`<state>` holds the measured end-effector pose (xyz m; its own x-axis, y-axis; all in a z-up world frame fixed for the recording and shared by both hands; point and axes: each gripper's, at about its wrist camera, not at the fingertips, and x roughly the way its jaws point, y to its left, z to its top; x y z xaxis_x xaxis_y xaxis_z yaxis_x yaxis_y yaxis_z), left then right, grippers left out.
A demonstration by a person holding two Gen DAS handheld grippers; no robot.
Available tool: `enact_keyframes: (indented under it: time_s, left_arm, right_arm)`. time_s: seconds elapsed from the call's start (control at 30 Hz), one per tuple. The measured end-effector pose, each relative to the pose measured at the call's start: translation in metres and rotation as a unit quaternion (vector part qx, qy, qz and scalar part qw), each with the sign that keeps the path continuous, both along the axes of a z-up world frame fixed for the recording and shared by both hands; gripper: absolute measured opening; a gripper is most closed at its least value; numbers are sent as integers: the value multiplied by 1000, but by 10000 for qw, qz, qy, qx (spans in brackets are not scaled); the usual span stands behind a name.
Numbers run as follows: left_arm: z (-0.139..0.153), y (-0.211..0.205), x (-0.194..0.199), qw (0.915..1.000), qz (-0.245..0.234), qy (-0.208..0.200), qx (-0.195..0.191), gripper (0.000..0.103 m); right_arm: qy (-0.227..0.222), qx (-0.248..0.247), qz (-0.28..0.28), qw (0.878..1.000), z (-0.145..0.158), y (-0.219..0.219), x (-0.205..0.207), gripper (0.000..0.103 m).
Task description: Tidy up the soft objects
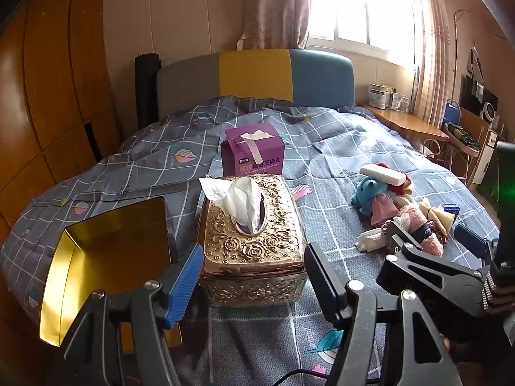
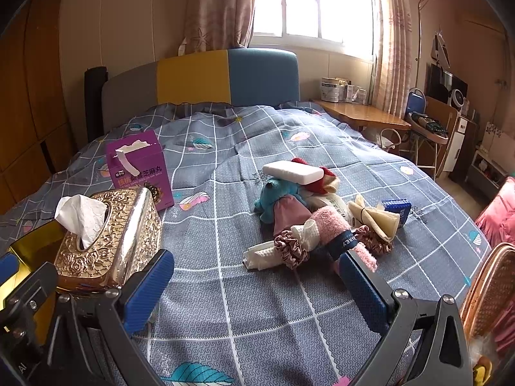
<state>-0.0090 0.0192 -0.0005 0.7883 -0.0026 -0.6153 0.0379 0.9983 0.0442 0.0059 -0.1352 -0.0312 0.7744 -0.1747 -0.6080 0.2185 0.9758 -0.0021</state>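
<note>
Soft toys, socks and scrunchies (image 2: 309, 222) lie heaped on the bed (image 2: 225, 289), untouched, while the left hand-held gripper (image 1: 251, 276) and right hand-held gripper (image 2: 257, 286) hover wide and empty, so sorting seems unstarted; next, reach for the pile.

We see a tissue box (image 1: 252, 241) on the bed (image 1: 338, 148), a carton (image 1: 252, 149) behind it and a tin (image 1: 109, 251) to its left. To its right lies a heap of soft things (image 2: 318, 215), a sponge (image 2: 293, 172) on top.
</note>
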Motion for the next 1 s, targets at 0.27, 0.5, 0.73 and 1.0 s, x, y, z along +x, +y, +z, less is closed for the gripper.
enact_keyframes:
  time_s: [0.27, 0.5, 0.73, 1.0]
  left_arm:
    - [2, -1, -1, 10000, -44, 12, -1, 66]
    - [3, -3, -1, 9998, -170, 42, -49, 66]
    - [1, -10, 3, 9974, -595, 211, -337, 67]
    - [0, -30, 20, 9811, -1504, 740, -964, 68]
  right_arm:
    - [-9, 27, -30, 10000, 0, -4, 0, 103]
    - [-34, 83, -133, 9999, 1, -15, 2, 103]
    - [20, 269, -363, 9990, 1, -42, 9, 103]
    - [95, 1193, -808, 9895, 0, -119, 23, 103]
